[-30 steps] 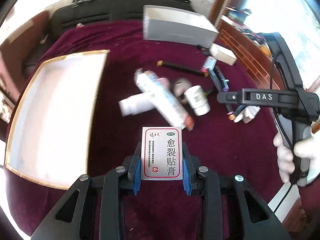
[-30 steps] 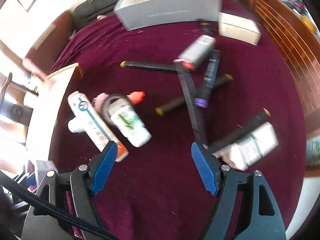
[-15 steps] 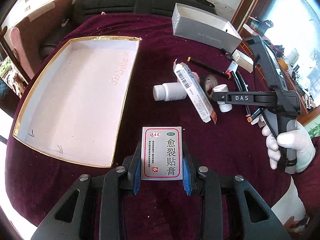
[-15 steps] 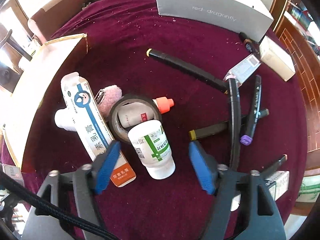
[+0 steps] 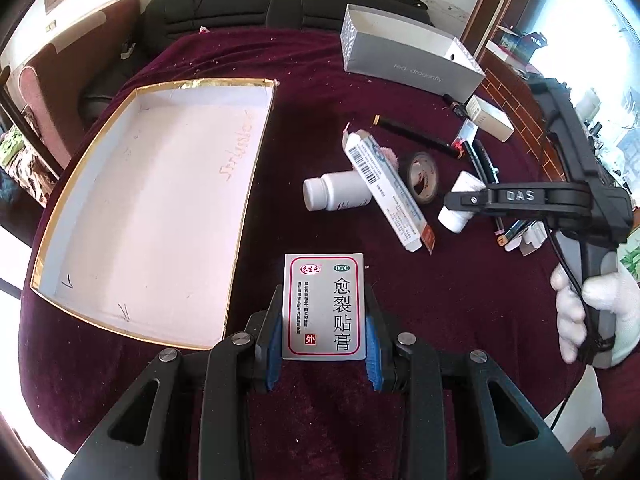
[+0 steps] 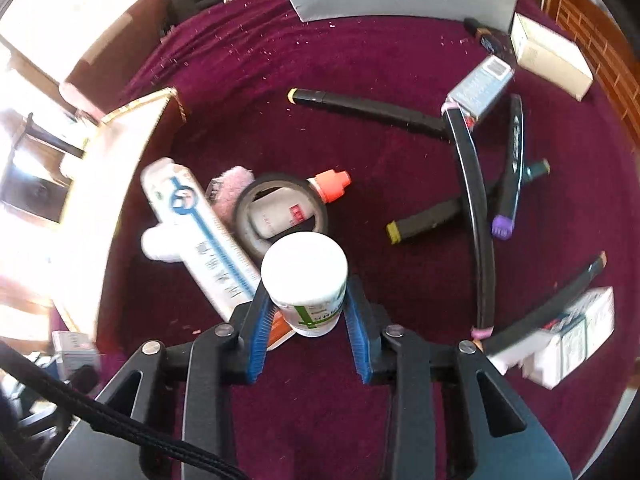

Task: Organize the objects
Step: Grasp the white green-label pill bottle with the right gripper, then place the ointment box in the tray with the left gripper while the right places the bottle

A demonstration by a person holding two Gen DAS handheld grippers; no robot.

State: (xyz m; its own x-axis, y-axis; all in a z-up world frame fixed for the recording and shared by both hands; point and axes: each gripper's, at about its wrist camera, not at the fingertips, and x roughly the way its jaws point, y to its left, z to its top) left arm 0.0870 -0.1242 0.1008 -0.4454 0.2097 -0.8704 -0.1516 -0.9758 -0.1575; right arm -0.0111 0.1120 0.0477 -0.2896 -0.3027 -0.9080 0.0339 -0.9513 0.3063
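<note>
The small white bottle (image 6: 306,286) with the green label sits between the blue pads of the right gripper (image 6: 306,320), whose jaws have just been closing in on it — the pads now look to press its sides low on the body, with the broad white cap pointing up toward the camera. It lies in the clutter on the dark red cloth (image 6: 320,360), just beside the long white carton (image 6: 204,240) and the roll of tape (image 6: 280,216), so the lift is best kept straight up and slow; a sideways pull could drag the carton or tip the roll. The grip sits near the bottle's base, so I would check that it holds firm before carrying, since a round plastic body can twist out. The left gripper (image 5: 324,340) is clamped on a flat silver box (image 5: 324,308) with red trim, held upright just right of the open white tray (image 5: 60,208) with the gold rim. That tray looks the likely home for both — the silver box first, as it is nearest, keeping the two grippers well apart over the tray
</note>
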